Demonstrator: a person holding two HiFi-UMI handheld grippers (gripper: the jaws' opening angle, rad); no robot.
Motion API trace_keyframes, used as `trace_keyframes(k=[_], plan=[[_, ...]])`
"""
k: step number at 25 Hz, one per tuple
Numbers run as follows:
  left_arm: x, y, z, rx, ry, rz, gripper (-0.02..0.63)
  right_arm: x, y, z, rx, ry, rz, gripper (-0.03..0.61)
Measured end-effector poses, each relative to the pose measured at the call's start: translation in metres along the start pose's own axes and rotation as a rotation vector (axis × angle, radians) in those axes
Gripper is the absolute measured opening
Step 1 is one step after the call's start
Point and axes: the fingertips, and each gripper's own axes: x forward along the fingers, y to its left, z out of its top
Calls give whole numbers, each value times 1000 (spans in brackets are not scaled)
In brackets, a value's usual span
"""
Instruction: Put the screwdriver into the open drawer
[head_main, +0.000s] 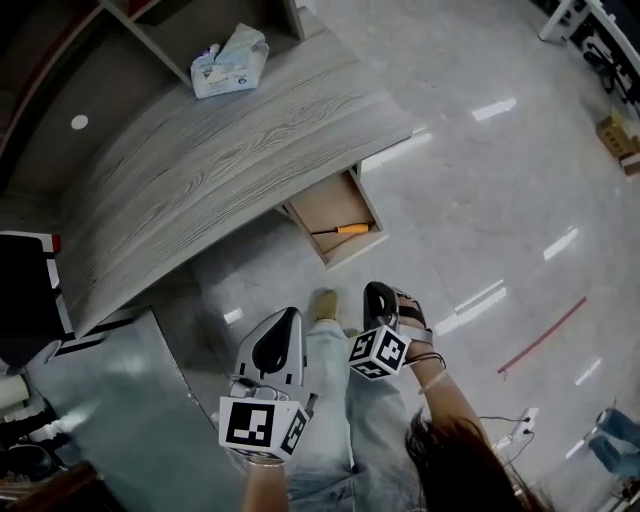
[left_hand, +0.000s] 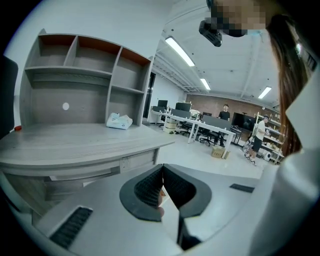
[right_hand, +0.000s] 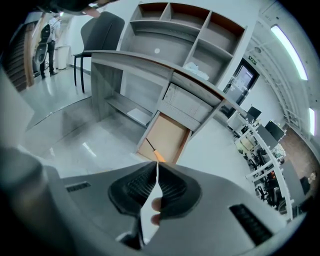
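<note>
Nearest us, the left gripper (head_main: 288, 318) and the right gripper (head_main: 378, 290) hang close to our body, well apart from the desk (head_main: 220, 150). Each has its jaws pressed together with nothing between them.

From the desk's front edge the drawer (head_main: 325, 205) stands pulled out. The screwdriver (head_main: 340, 230) lies flat on the drawer's floor, orange handle toward the side farther from the desk's middle. A tissue pack (head_main: 230, 62) sits at the back of the desk top, near the shelves.

We judge the placing done, since the tool lies inside the drawer and neither gripper holds anything. What remains is to keep both grippers back from the desk, so that nothing knocks the drawer or rolls the tool. The task does not ask us to push the drawer in, so we would leave it out.

Our right gripper view looks past its jaws straight into the drawer and shows the screwdriver there. Our left gripper view shows the desk top, the pack and an office with people far behind, but not the drawer's inside. Only our head view shows both grippers together with the drawer.
</note>
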Motion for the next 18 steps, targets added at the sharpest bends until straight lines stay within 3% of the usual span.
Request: trace_keyframes(k=[18], plan=[[-83, -7, 31, 97, -2, -23, 17, -124, -26, 45, 290, -96, -103, 28]])
